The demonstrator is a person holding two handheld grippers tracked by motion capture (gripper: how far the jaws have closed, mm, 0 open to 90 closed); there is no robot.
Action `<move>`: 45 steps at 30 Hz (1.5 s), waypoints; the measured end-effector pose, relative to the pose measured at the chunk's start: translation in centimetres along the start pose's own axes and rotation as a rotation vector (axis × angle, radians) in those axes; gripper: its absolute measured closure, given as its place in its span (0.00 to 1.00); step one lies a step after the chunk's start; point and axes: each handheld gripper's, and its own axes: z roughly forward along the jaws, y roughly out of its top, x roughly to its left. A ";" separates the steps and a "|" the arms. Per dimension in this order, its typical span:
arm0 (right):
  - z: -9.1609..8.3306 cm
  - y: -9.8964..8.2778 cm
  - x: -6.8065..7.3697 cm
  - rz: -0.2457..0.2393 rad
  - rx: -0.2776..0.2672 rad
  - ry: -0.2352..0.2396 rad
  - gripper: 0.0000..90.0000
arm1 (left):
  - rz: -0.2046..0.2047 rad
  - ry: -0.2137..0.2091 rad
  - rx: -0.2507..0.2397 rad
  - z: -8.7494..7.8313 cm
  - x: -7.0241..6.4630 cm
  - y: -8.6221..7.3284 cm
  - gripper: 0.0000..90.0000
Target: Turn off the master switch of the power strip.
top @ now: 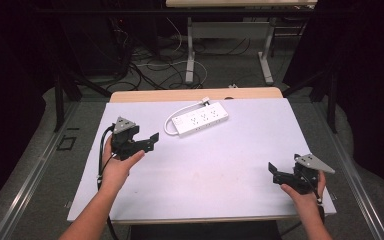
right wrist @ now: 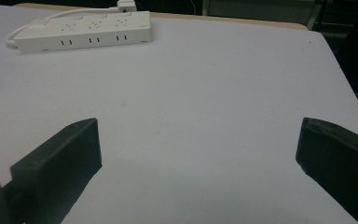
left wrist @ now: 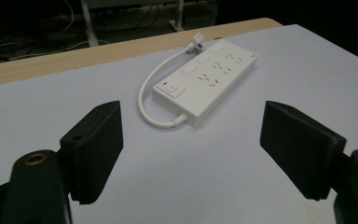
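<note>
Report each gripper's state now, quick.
Left gripper: open, holding nothing, aimed at the white power strip.
Right gripper: open, holding nothing, over the bare white table.

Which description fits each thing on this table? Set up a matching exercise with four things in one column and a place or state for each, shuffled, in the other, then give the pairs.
Things
1. power strip
2. left gripper
3. right gripper
4. white cord

Descriptions
A. near the table's right front corner, jaws open with nothing between them
B. lying flat towards the far edge of the table
C. curving in a loop from one end of the strip back to a plug beside it
D. held over the table's left side, jaws open, pointing toward the strip

Pairs: 1-B, 2-D, 3-A, 4-C
</note>
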 end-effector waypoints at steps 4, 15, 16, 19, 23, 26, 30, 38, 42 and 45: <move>-0.1 0.0 0.0 0.002 0.010 -0.005 0.00 | 0.013 -0.015 0.011 0.6 -0.5 0.7 0.24; -0.1 0.0 0.1 0.010 0.013 0.001 0.00 | 0.022 -0.046 0.017 2.5 -1.6 1.8 0.29; -0.1 0.0 0.1 0.010 0.015 0.001 0.00 | 0.020 -0.047 0.019 2.7 -1.7 1.9 0.30; 0.0 -0.1 0.1 0.015 0.010 0.005 0.00 | 0.014 -0.052 0.016 3.3 -1.8 2.2 0.33; 0.0 0.0 0.1 0.008 0.014 0.003 0.00 | 0.020 -0.057 0.024 4.1 -1.9 2.6 0.38; 0.0 0.0 0.1 0.008 0.011 0.002 0.00 | 0.021 -0.062 0.034 4.7 -2.1 2.9 0.39; 0.0 0.0 0.1 0.011 0.008 0.008 0.00 | 0.018 -0.061 0.035 5.5 -2.2 3.2 0.42; 0.1 0.0 0.3 0.017 0.021 0.009 0.00 | -0.016 -0.047 0.047 7.0 -1.9 3.9 0.47; 0.1 -0.1 0.3 0.013 0.022 0.007 0.00 | -0.031 -0.054 0.061 7.5 -1.6 4.3 0.52; 0.2 -0.1 0.3 0.018 0.017 0.009 0.00 | -0.046 -0.043 0.061 8.1 -1.4 4.4 0.54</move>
